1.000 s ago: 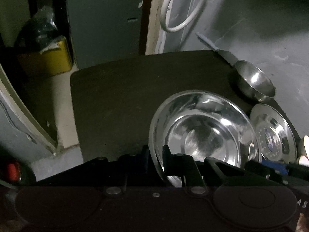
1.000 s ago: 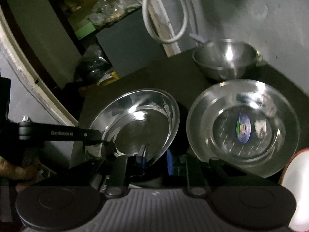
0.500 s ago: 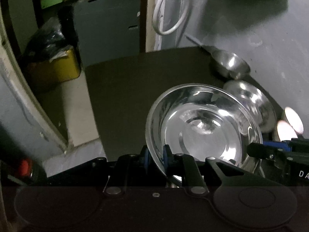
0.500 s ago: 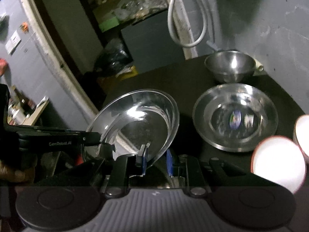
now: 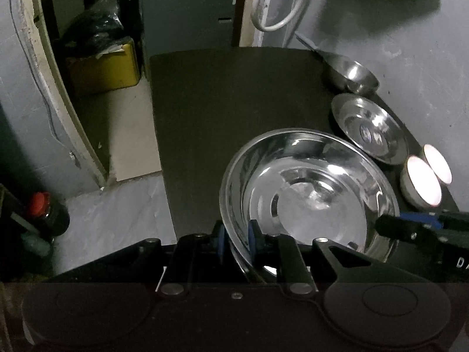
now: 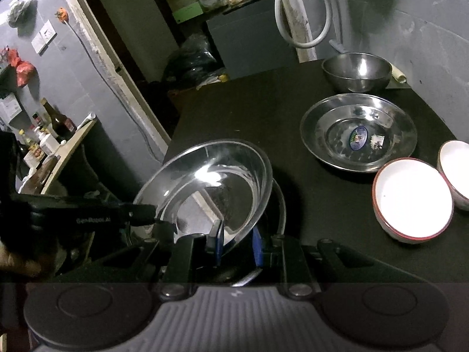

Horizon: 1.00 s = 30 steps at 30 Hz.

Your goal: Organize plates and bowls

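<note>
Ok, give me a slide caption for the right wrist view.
Both grippers clamp a steel plate by its rim above the dark table, beside a second plate and two white bowls.

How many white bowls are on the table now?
2. One white bowl with a red rim stands at the table's right side, below the steel plate. The second bowl is beside it, further right, cut by the picture's edge.

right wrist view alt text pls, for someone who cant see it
Both grippers, the right gripper near and the left gripper from the left, pinch the rim of a tilted steel plate above a black table. Farther right sit a stickered steel plate, a steel bowl and two white bowls.
</note>
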{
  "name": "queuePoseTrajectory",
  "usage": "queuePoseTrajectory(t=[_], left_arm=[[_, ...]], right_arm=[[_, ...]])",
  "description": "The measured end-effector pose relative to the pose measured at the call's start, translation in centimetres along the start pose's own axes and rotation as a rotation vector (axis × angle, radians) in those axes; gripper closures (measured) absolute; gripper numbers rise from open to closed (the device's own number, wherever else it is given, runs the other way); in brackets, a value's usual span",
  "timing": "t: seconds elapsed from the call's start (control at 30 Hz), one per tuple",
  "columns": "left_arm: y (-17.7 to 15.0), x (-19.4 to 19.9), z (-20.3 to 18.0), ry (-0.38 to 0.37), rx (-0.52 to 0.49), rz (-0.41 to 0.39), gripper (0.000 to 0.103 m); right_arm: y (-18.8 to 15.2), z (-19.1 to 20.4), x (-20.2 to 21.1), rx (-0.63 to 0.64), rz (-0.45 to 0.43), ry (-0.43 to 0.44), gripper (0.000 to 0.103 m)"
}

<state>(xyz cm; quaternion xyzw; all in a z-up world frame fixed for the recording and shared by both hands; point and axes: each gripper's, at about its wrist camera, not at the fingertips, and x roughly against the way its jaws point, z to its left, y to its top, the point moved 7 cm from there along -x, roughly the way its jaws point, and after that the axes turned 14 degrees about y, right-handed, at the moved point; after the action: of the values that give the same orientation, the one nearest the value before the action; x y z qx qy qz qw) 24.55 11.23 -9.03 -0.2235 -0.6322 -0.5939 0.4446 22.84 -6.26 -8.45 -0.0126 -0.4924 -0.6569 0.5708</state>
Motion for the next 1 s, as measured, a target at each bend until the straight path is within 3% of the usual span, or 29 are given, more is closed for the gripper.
queuePoseTrajectory(t=[0.57,0.77,1.0], left_arm=[[-1.4,-0.2,-1.4,0.1,-0.048,0.048,0.083],[-1.4,-0.8,-1.6,0.119,-0.001,0.063,0.083],[-1.6,-0.2,-1.2,0.126,0.052,0.057,0.083]], right_arm=[[-1.0,-0.7,0.0,-0.02,0.049,-0.004,0.079],[-1.0,-0.2,-0.5,0.022,0.073,-0.044,0.079],[-1.3,0.3,-0.6,0.056,0.096,-0.078,0.065]])
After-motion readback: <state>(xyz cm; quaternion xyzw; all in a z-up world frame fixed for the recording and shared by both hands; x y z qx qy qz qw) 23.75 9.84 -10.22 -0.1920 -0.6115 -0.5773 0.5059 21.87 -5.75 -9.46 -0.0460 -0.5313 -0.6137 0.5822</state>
